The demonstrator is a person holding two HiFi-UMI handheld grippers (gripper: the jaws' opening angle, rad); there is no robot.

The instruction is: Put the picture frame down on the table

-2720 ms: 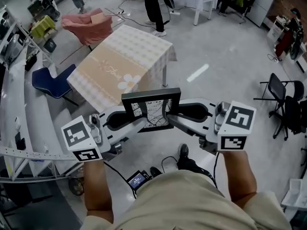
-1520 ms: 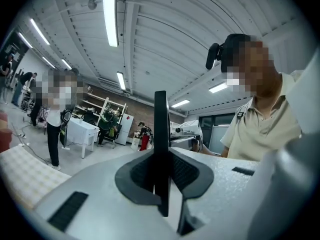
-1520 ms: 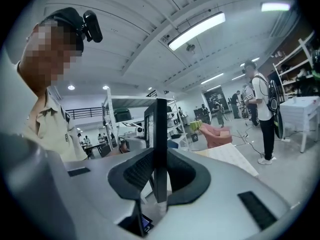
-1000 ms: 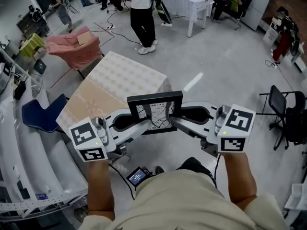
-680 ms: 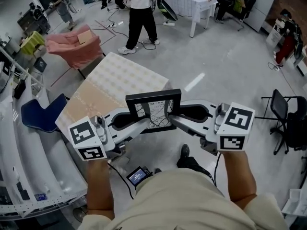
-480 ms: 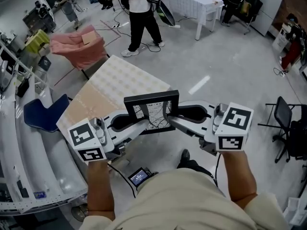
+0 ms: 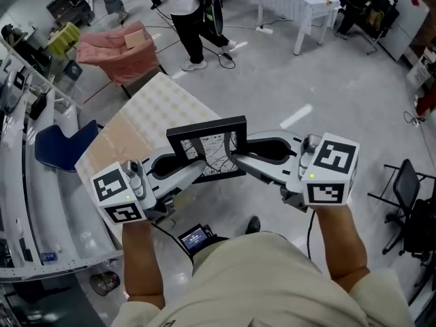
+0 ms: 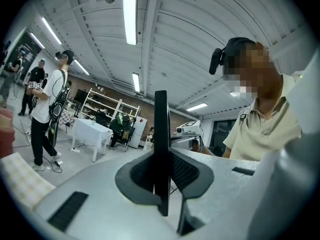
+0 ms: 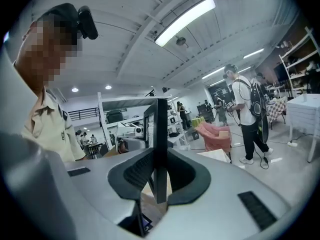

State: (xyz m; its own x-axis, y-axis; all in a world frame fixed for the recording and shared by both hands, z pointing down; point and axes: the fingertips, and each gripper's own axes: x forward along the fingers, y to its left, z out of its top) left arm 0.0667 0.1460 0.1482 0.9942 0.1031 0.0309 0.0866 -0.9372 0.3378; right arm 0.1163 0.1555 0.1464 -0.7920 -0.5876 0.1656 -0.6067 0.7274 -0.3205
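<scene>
As the head view looks down, the picture frame (image 7: 208, 148) hangs upright in the air near the table (image 7: 146, 125). Left gripper view: the left gripper (image 8: 162, 184) has its 2 jaws clamped on the frame's edge. Right gripper view: the right gripper (image 9: 159, 180) has its 2 jaws pinching the opposite edge.

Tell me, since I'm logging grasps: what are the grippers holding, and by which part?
The picture frame, held by both: the left gripper is shut on its left side bar, the right gripper on its right side bar.

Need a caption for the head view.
Left gripper and right gripper each clamp one side of a black rectangular picture frame, not yet on the beige-clothed table.
</scene>
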